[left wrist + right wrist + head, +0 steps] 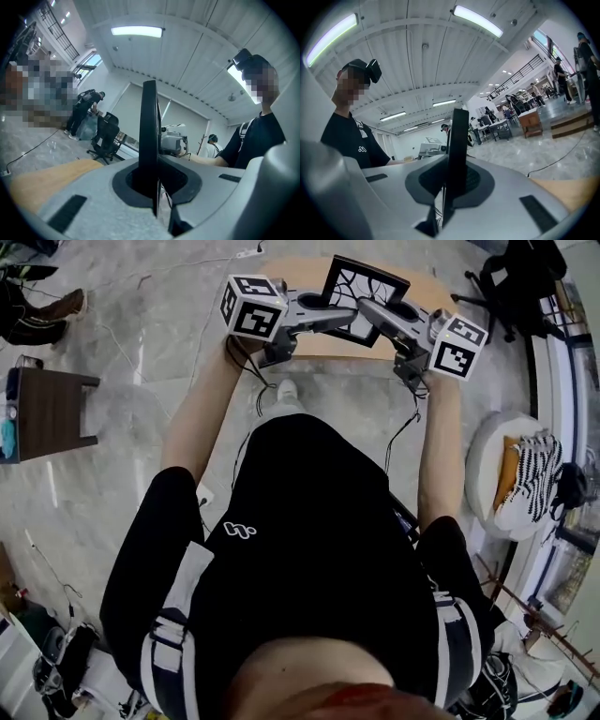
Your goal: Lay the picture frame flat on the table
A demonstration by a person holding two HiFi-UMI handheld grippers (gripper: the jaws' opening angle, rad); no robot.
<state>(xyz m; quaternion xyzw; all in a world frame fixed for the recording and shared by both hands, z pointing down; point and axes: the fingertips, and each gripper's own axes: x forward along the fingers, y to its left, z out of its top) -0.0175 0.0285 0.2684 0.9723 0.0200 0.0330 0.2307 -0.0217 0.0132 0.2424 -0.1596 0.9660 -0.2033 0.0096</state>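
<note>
Both grippers are on the frame [364, 296] here. The left gripper [330, 313] is clamped on its left edge and the right gripper [382, 315] is clamped on its right edge. The frame hangs between them above the near edge of the wooden table [300, 270], tilted so that its black branching pattern faces the head camera. Whether its lower edge touches the wood, I cannot tell.

From the left gripper view the frame [150, 136] is a thin dark blade rising straight up out of the pads. The right gripper view shows the same thing, with the frame [458, 145] edge-on and pinched tight. An office chair [517, 277] stands beyond the table.
</note>
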